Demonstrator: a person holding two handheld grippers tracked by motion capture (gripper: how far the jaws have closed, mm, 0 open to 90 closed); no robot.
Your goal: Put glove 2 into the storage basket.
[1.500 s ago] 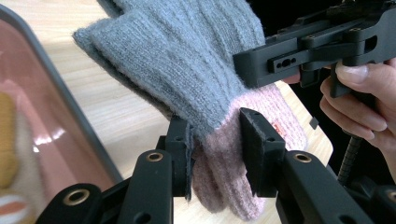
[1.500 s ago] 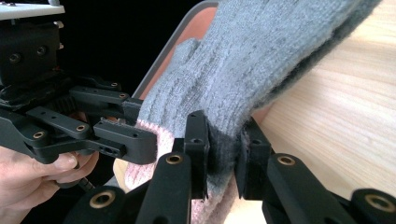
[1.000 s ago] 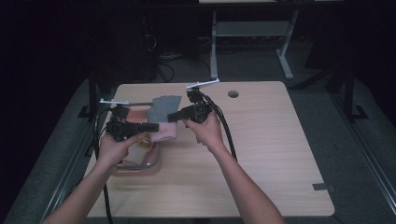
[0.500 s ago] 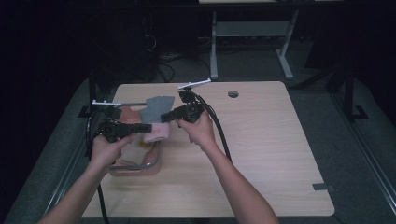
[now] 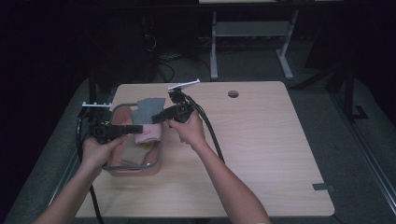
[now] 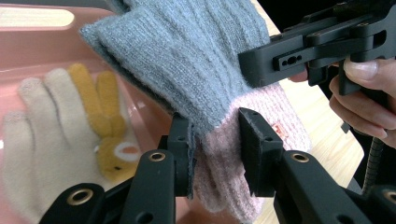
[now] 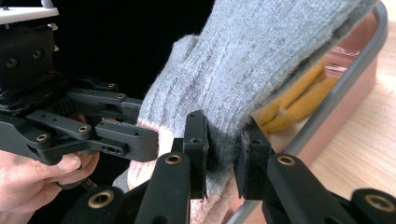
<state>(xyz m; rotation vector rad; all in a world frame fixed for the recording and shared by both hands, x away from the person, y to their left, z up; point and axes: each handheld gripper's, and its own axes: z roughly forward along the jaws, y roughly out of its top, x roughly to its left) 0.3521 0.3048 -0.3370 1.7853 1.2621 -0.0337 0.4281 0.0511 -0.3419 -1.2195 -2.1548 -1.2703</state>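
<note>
In the high view, a person stands at a wooden worktop (image 5: 261, 154) and holds a pair of tongs in each hand. The left tongs (image 5: 136, 128) and the right tongs (image 5: 156, 117) meet over a pink basket (image 5: 140, 168) that sits near the worktop's left edge. Between them hangs a grey and pink glove (image 5: 148, 119), its grey part uppermost and its pink part just above the basket. A black cable (image 5: 212, 135) trails from the right tongs across the wood.

In the left gripper view, the left tongs (image 6: 217, 149) are pressed in on the glove (image 6: 196, 70), pinching it where the grey knit meets the pink cuff. The right tongs (image 6: 247, 70) come in from the right and grip the grey knit higher up. Below, inside the basket (image 6: 42, 51), lie a cream glove (image 6: 32, 140) and a yellow glove (image 6: 102, 116), side by side.

In the right gripper view, the right tongs (image 7: 224, 149) pinch the grey knit of the glove (image 7: 261, 56) between their pads. The left tongs (image 7: 149, 137) hold the pink end, lower left. The basket's (image 7: 355, 70) metal rim runs along the right, with the yellow glove (image 7: 294, 105) inside it.
</note>
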